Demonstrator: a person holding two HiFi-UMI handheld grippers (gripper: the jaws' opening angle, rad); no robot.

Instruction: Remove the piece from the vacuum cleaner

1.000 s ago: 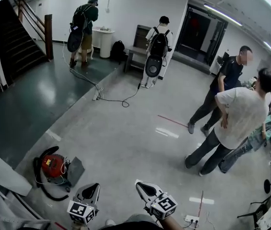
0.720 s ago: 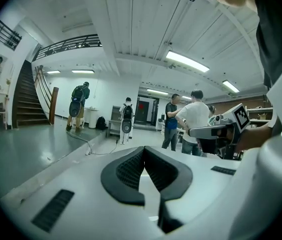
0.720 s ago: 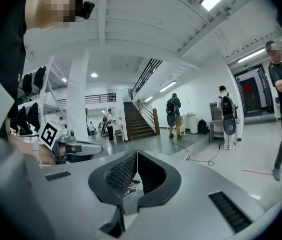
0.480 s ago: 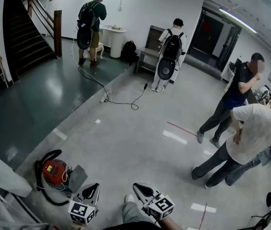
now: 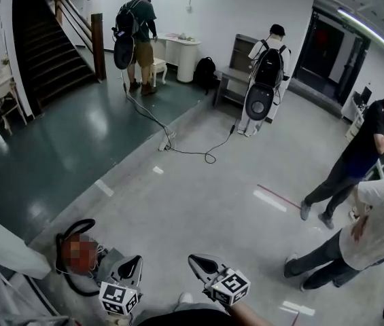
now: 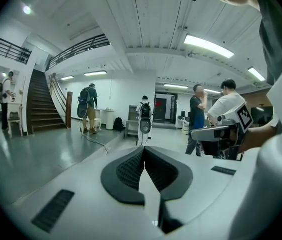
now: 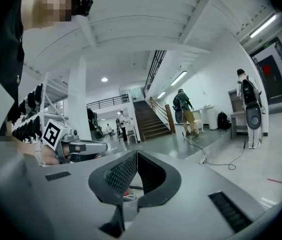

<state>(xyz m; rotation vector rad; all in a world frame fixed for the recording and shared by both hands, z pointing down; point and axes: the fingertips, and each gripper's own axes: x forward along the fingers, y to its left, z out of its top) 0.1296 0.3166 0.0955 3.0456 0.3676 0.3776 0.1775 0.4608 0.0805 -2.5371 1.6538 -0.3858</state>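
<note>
Approach stage, I judge: my left gripper (image 5: 130, 267) and right gripper (image 5: 204, 265) are clenched, empty; vacuum (image 5: 79, 253) at nine o'clock calls for a leftward reach.

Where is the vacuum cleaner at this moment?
In the head view, the vacuum cleaner sits on the floor at the lower left, just left of the left gripper.

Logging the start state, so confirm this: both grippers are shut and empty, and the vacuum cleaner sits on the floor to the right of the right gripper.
Wrong side. The head view shows the vacuum cleaner on the floor to the left of the left gripper, not right of the right gripper. Both grippers are indeed shut and empty.
</note>
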